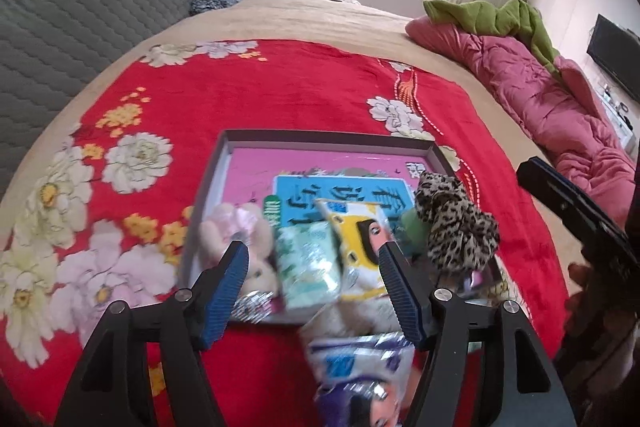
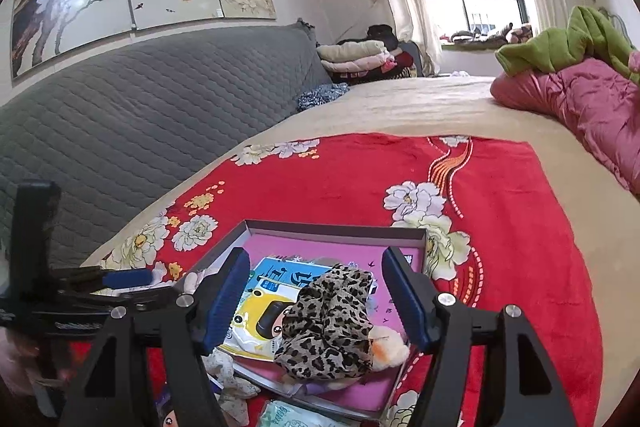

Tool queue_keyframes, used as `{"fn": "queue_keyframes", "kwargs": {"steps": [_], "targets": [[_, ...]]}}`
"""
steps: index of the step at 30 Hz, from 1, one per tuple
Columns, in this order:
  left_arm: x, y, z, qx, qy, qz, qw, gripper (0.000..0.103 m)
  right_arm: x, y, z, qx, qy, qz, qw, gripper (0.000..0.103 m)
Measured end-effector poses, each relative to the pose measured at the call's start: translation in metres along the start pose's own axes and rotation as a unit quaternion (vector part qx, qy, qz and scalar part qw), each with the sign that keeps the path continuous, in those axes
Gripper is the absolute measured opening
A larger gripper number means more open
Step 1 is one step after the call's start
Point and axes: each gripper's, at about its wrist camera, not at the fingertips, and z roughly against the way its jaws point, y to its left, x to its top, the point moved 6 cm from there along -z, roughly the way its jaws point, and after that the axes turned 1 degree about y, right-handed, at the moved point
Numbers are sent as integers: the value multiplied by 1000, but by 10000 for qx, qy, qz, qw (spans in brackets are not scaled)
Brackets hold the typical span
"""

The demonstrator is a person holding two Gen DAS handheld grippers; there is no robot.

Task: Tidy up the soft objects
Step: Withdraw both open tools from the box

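A shallow grey box (image 1: pixel 230 141) with a pink bottom lies on a red flowered blanket (image 1: pixel 248 87). It holds a leopard-print scrunchie (image 1: pixel 456 223), a pale plush rabbit (image 1: pixel 256 227), a green tissue pack (image 1: pixel 308 267) and a yellow packet (image 1: pixel 360 227). A purple packet (image 1: pixel 360 371) lies in front of the box, blurred. My left gripper (image 1: pixel 312 287) is open above the tissue pack. In the right wrist view my right gripper (image 2: pixel 316 299) is open around the scrunchie (image 2: pixel 328 323), which sits on the yellow packet (image 2: pixel 256 311) in the box (image 2: pixel 332 229).
The blanket lies on a beige bed (image 2: pixel 400 107). A grey quilted headboard (image 2: pixel 140 115) is on the left, with folded clothes (image 2: pixel 356 57) beyond it. A pink duvet (image 1: pixel 540 95) and a green cloth (image 1: pixel 492 17) lie on the right.
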Motion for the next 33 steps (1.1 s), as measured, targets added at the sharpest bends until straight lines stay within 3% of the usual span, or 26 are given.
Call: {"fn": "queue_keyframes", "kwargs": {"steps": [8,14,33], "targets": [[-15,31,38,140,-71,206,9997,71,-5,-4,21,-400,-178,165,9989,74],[-21,32,55,155,-148,218,9995,73,-12,-11,44,-618,-292,39,9977,74],[-41,10,87,-166,-278,67,9995,75,-59,28,75,-711,144,197,9972,74]]}}
